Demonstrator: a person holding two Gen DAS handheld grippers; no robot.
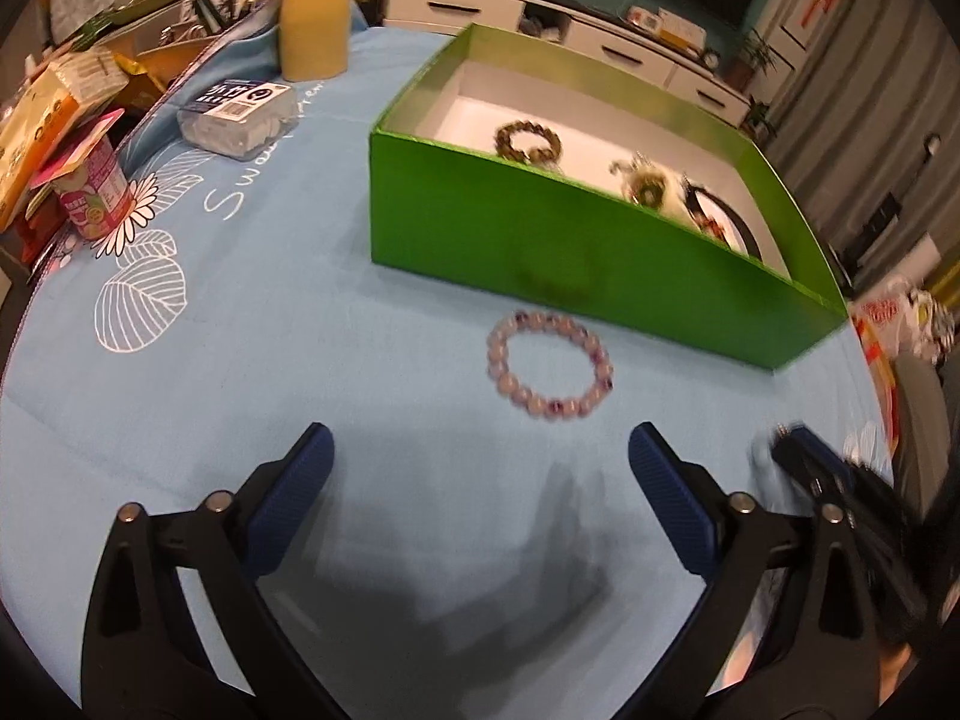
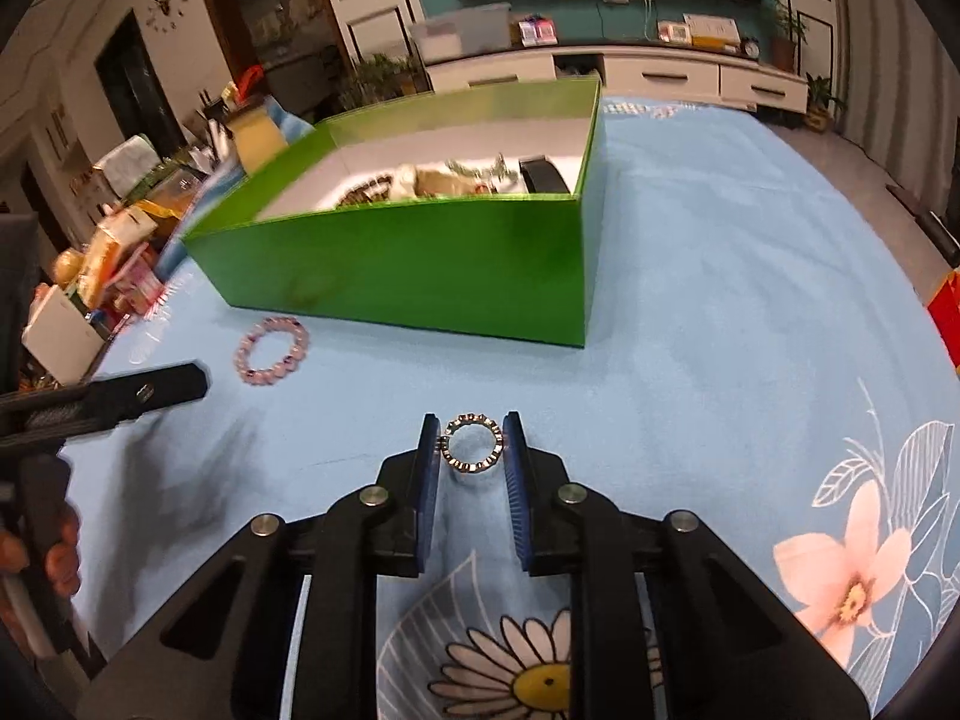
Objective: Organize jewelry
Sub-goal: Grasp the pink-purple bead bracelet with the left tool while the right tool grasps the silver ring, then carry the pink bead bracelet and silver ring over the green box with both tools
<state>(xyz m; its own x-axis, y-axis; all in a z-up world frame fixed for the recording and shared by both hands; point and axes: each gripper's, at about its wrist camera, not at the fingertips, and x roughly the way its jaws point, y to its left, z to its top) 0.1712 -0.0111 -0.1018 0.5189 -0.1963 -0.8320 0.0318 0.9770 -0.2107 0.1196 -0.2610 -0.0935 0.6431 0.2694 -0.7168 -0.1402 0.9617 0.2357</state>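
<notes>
Right claw (image 2: 471,441) is pinching a small silver ring bracelet (image 2: 471,443) between its two blue pads, the jaws narrowed until each pad is touching one side of the ring, and it is holding the ring just above the blue flowered tablecloth (image 2: 720,324). Left claw (image 1: 480,462) is hanging wide open over the same cloth, its blue fingers (image 1: 666,495) spread far apart and gripping nothing. A pale pink bead bracelet (image 1: 549,372) is lying flat on the cloth just ahead of those open fingers, between them and the near wall of the green box (image 1: 576,264), close to the box but not touching it. Inside the box a dark bead bracelet (image 1: 528,141) is resting on the white floor, with a blurred cluster of other pieces beside it toward the right end. A yellow jar (image 1: 315,18) is standing beyond the box.
</notes>
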